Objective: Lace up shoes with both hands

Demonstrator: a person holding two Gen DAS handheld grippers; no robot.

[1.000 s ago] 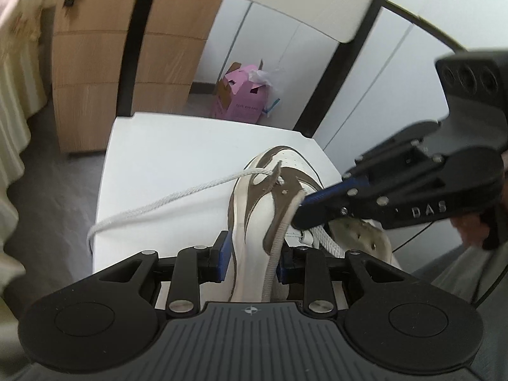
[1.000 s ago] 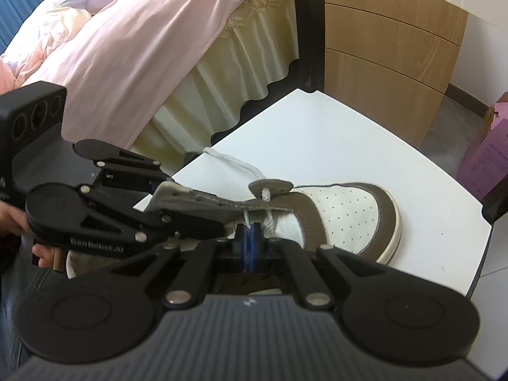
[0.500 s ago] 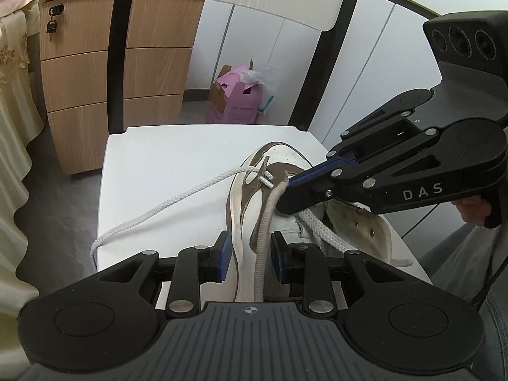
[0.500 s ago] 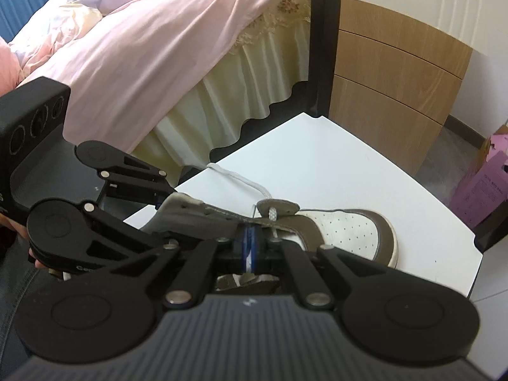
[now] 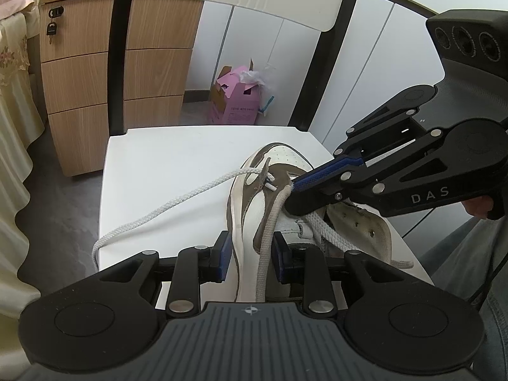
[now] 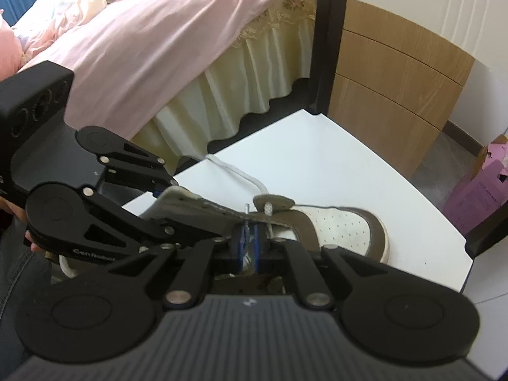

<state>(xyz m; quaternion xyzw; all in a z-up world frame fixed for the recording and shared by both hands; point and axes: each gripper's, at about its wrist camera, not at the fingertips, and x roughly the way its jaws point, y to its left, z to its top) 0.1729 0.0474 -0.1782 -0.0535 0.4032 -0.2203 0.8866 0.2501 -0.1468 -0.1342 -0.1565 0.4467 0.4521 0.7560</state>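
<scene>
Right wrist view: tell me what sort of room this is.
Most likely a bedroom at home. A bed with pink bedding and a frilled cream skirt fills the left side, a wooden drawer unit stands beside it, and the shoe lies on a white chair seat.

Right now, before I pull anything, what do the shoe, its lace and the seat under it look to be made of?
Shoe: seemingly smooth white leather or a synthetic, with matte brown suede-like overlays; the toe is perforated.
Lace: white braided cord, probably cotton or polyester; the woven texture shows, and it drapes limply over the edge.
Chair seat: hard, smooth white surface with a faint sheen, possibly plastic or painted board; I cannot tell which.
</scene>
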